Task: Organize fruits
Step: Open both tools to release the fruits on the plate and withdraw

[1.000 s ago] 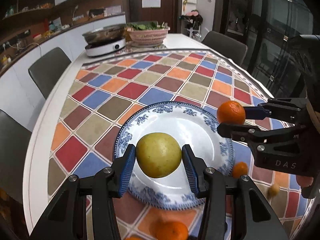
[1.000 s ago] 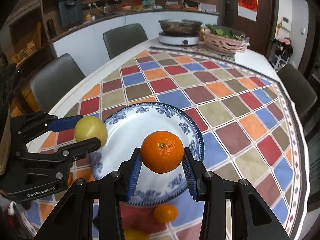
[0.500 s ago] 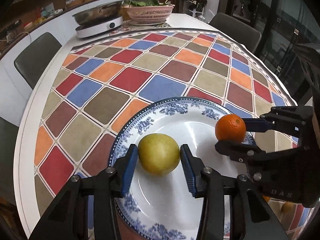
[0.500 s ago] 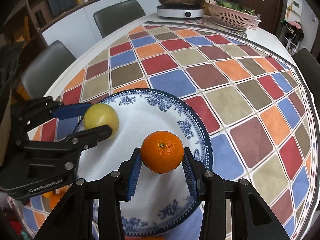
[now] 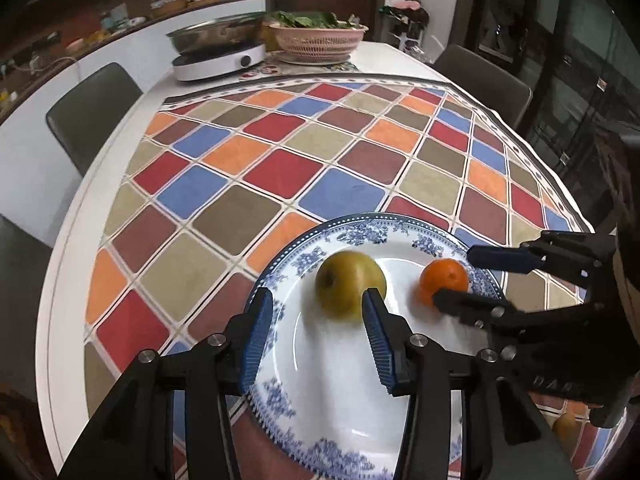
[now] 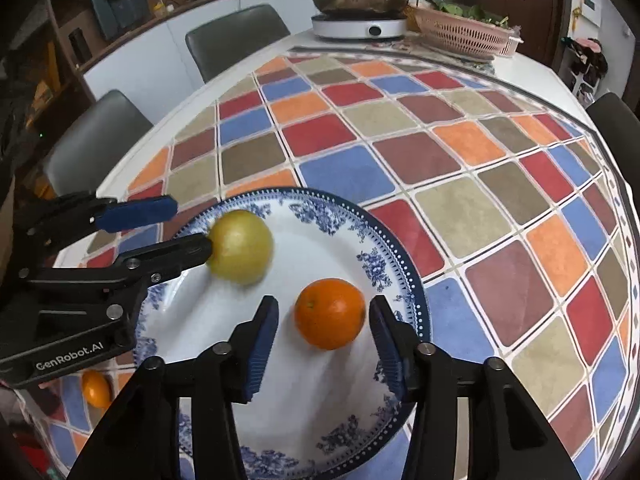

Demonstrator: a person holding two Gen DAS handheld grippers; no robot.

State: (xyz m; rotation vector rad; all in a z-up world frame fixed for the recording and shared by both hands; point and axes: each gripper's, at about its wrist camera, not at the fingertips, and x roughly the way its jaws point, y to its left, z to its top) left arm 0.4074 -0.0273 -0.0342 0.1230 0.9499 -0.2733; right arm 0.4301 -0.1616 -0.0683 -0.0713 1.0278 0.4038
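Observation:
A yellow-green pear (image 5: 350,285) and an orange (image 5: 444,281) lie on the blue-and-white plate (image 5: 352,408). My left gripper (image 5: 316,334) is open, its pads standing apart just behind the pear, not gripping it. My right gripper (image 6: 324,336) is open, the orange (image 6: 330,313) lying free between its pads on the plate (image 6: 384,264). The pear also shows in the right wrist view (image 6: 241,252), beside the left gripper (image 6: 168,228). The right gripper shows in the left wrist view (image 5: 476,278) around the orange.
The plate sits on a checked tablecloth (image 5: 320,160) on a white table. A loose orange (image 6: 96,389) lies near the table's front edge. A hotplate with a pan (image 5: 220,54) and a pink basket of greens (image 5: 318,40) stand at the far end. Chairs surround the table.
Both grippers came down to the plate and opened, letting go of the pear and the orange, which now lie on the plate. The grippers have drawn back slightly.

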